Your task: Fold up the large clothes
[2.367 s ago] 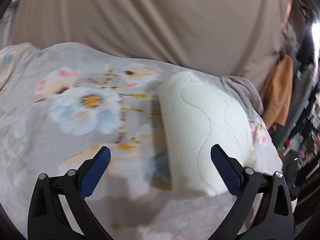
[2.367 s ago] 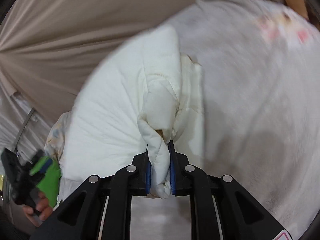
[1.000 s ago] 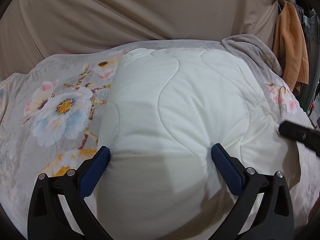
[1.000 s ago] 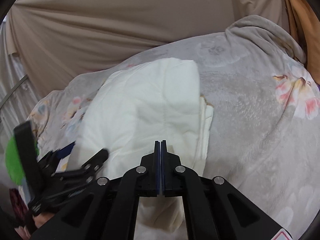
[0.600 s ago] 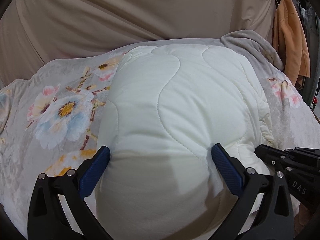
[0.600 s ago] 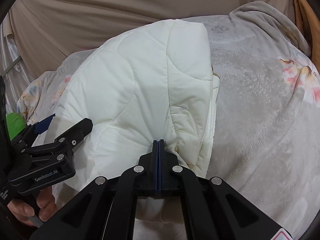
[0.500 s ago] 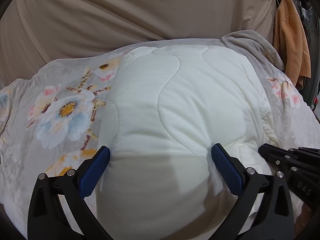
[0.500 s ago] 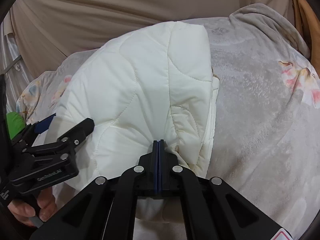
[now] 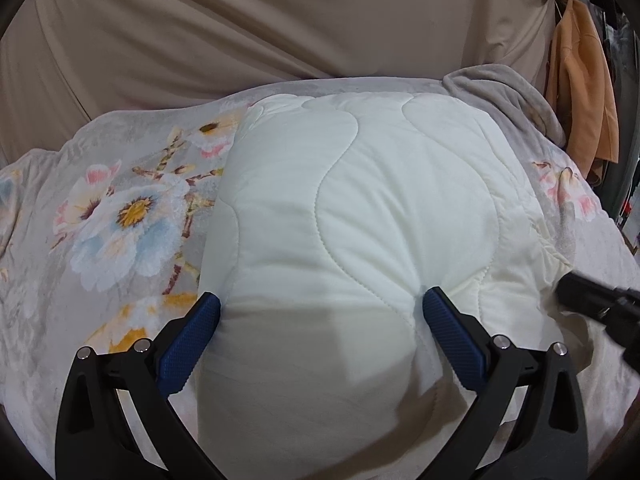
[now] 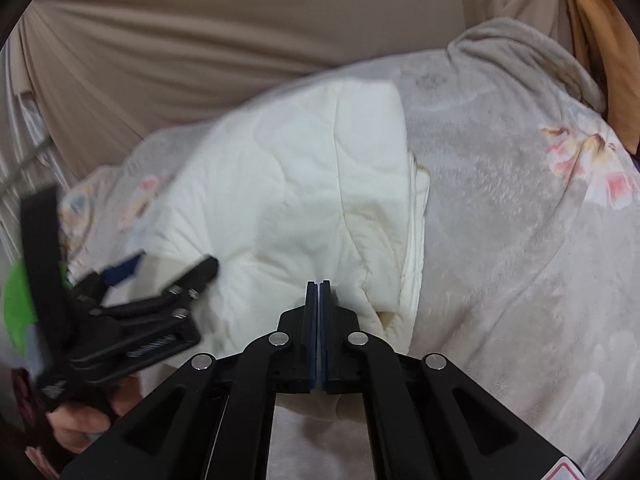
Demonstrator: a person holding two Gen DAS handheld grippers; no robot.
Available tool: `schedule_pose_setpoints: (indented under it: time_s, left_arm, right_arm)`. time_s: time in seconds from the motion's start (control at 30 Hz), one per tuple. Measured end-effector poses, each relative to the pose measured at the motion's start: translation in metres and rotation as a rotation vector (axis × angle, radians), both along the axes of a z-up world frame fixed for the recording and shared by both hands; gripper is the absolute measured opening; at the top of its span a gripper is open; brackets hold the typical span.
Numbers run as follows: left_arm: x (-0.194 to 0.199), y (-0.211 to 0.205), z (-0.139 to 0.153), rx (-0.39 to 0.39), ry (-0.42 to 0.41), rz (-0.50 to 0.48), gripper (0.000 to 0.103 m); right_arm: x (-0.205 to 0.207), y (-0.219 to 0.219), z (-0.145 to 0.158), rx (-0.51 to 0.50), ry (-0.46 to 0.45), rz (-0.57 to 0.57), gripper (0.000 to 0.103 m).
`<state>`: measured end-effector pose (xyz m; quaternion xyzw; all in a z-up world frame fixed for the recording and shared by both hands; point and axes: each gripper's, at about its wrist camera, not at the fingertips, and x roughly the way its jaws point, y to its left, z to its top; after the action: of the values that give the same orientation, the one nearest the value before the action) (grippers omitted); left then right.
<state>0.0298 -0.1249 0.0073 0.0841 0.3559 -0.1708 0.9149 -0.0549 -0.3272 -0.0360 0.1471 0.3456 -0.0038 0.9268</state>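
Quilted white jacket (image 9: pixel 360 216) lies folded; left hand-held gripper (image 9: pixel 320 316) spread over it, right hand-held gripper (image 10: pixel 319 292) opening, empty; next, smooth the bundle.

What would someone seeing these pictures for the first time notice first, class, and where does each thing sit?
The folded cream quilted garment fills the middle, lying on a grey floral blanket whose big pale blue flower shows to its left. The left gripper has its jaws spread wide over the bundle's near end. The right gripper, its jaws just starting to part with nothing between them, sits at the bundle's near right edge.
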Motion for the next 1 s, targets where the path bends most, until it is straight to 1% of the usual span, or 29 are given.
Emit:
schedule_pose_setpoints:
  time_s: [0.03, 0.07, 0.1, 0.2, 0.23, 0.3, 0.4, 0.5, 0.6, 0.7, 0.77, 0.87, 0.9, 1.0]
  left_arm:
    - [0.0, 0.001, 0.001, -0.003, 0.003, -0.002, 0.098]
    - [0.0, 0.002, 0.003, -0.007, 0.006, -0.004, 0.098]
    - [-0.001, 0.003, 0.005, -0.012, 0.01, -0.005, 0.098]
    - [-0.003, 0.008, 0.013, -0.041, 0.014, -0.015, 0.098]
    - [-0.004, 0.011, 0.018, -0.051, 0.013, -0.018, 0.098]
    - [-0.005, 0.017, 0.024, -0.068, 0.014, -0.018, 0.098]
    - [-0.001, 0.031, 0.033, -0.114, 0.035, -0.021, 0.098]
    - [0.012, 0.05, 0.033, -0.178, 0.093, -0.021, 0.098]
    - [0.031, 0.062, 0.02, -0.212, 0.171, -0.002, 0.098]
    - [0.045, 0.064, 0.002, -0.249, 0.239, -0.03, 0.098]
    - [0.051, 0.066, -0.01, -0.314, 0.286, -0.05, 0.098]
    - [0.059, 0.066, -0.022, -0.392, 0.349, -0.08, 0.098]
    - [0.061, 0.066, -0.025, -0.4, 0.352, -0.082, 0.098]
    - [0.06, 0.061, -0.026, -0.389, 0.334, -0.099, 0.098]
  right_arm:
    - [-0.003, -0.003, 0.005, -0.001, -0.014, -0.015, 0.015]
    - [-0.003, -0.006, 0.007, 0.001, -0.015, -0.021, 0.025]
    - [-0.002, -0.008, 0.007, 0.002, -0.01, -0.027, 0.037]
    - [0.008, -0.015, -0.002, -0.005, 0.037, -0.052, 0.047]
    - [0.011, -0.017, -0.007, 0.004, 0.052, -0.052, 0.049]
    - [0.018, -0.022, -0.015, 0.029, 0.072, -0.043, 0.057]
    - [0.027, -0.025, -0.028, 0.064, 0.107, -0.017, 0.062]
    - [0.029, -0.028, -0.035, 0.106, 0.121, 0.0, 0.065]
    - [0.032, -0.036, -0.044, 0.182, 0.129, 0.018, 0.069]
    - [0.034, -0.042, -0.051, 0.235, 0.133, 0.034, 0.074]
    - [0.037, -0.045, -0.056, 0.267, 0.14, 0.046, 0.076]
    - [0.039, -0.048, -0.063, 0.313, 0.148, 0.062, 0.079]
    - [0.041, -0.049, -0.066, 0.327, 0.151, 0.067, 0.082]
    - [0.05, -0.053, -0.078, 0.399, 0.172, 0.087, 0.083]
